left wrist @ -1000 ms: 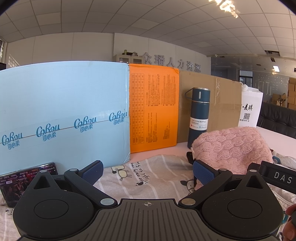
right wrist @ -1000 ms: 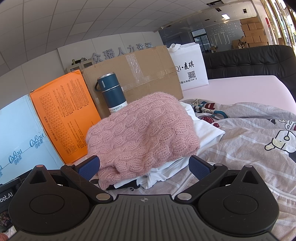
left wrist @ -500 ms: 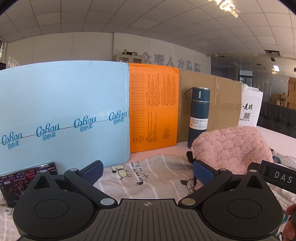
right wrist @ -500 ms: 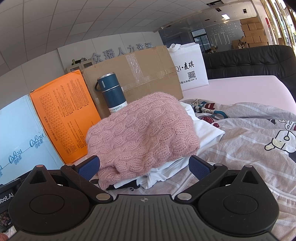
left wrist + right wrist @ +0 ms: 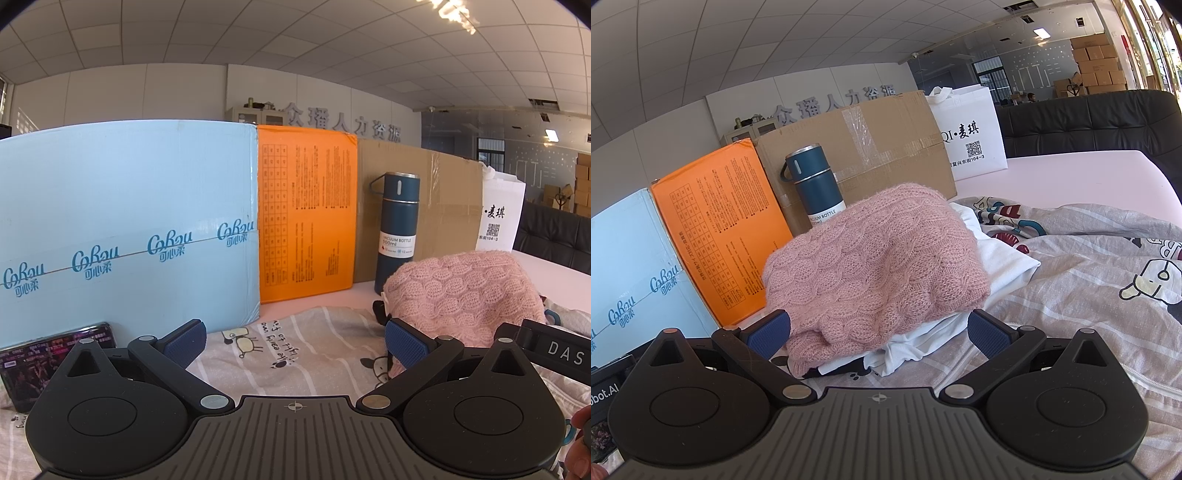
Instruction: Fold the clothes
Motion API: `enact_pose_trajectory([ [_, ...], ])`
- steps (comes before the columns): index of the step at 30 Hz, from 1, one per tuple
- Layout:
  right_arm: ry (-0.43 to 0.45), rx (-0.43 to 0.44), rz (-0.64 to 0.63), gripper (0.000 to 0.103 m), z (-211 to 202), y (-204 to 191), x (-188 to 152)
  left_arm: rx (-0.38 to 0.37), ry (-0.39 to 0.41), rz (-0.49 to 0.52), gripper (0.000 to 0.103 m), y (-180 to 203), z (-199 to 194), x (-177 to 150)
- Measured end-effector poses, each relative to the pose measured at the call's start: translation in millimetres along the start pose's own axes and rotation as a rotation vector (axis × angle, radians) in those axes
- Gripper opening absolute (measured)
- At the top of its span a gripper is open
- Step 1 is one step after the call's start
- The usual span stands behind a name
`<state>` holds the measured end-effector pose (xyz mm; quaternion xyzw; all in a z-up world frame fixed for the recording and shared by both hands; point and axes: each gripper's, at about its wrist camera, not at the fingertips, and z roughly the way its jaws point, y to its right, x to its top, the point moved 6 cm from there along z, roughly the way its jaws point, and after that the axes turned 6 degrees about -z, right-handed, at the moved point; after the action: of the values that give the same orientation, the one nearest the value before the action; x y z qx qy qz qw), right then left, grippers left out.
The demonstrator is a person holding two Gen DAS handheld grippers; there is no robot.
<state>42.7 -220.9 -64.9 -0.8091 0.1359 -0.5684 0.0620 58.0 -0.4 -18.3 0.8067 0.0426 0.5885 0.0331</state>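
Left wrist view
- Your left hand-held gripper (image 5: 293,341): fingers spread wide, nothing between the blue pads (image 5: 184,341).
- Striped cartoon-print garment (image 5: 295,354): lies flat on the worktop right under and ahead of the gap between your fingers.
- Pink knit sweater (image 5: 461,291): folded heap ahead and to the right, just past your right pad, not touched.
- Blue vacuum bottle (image 5: 397,229): upright behind the sweater, against the brown carton (image 5: 436,206).
- Light blue box (image 5: 125,221), orange box (image 5: 306,218): stand side by side along the back.
- Phone (image 5: 40,363): low left, screen lit, beside the left finger.

Right wrist view
- Your right hand-held gripper (image 5: 879,332): spread open, gripping nothing.
- Pink knit sweater (image 5: 875,262): dead ahead, on top of the pile; its near edge hangs between your two pads. Contact with the left pad: you cannot tell.
- White garment (image 5: 1004,262): folded under the sweater, sticking out to the right and front.
- Striped cartoon-print garment (image 5: 1089,273): spread over the pink worktop (image 5: 1071,181), right of the pile.
- White bag (image 5: 967,133): stands at the back, beside the carton.
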Motion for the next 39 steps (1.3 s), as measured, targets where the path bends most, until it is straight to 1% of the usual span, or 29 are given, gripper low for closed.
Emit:
enact_pose_trajectory([
  [5,0.000,0.001,0.000,0.103,0,0,0,0.000,0.001,-0.002,0.103,1,0,-1],
  [10,-0.005,0.006,0.000,0.103,0,0,-1,-0.004,0.011,-0.025,0.103,-1,0,1],
  [14,-0.002,0.015,0.014,0.103,0,2,-1,-0.010,0.088,-0.047,0.103,-3,-9,7],
  [17,-0.001,0.023,0.039,0.103,0,5,0,0.010,0.147,-0.050,0.103,-4,-17,11],
  [19,-0.003,0.030,0.056,0.103,1,6,-1,0.040,0.198,-0.059,0.103,-5,-21,12],
  [22,-0.006,0.041,0.070,0.103,1,7,-3,0.058,0.234,-0.031,0.103,-3,-23,12],
  [25,-0.002,0.057,0.060,0.103,1,4,-5,0.011,0.221,-0.034,0.103,2,-22,9],
  [27,0.000,0.079,0.054,0.103,0,1,-6,-0.003,0.221,-0.022,0.103,5,-22,7],
  [32,0.007,0.111,0.031,0.103,0,-4,-11,0.036,0.239,-0.004,0.103,9,-23,3],
  [34,0.009,0.133,0.046,0.103,-1,-3,-10,0.050,0.253,-0.008,0.103,9,-25,2],
  [39,0.004,0.235,0.139,0.103,-4,3,-8,0.074,0.319,-0.011,0.103,10,-34,3],
])
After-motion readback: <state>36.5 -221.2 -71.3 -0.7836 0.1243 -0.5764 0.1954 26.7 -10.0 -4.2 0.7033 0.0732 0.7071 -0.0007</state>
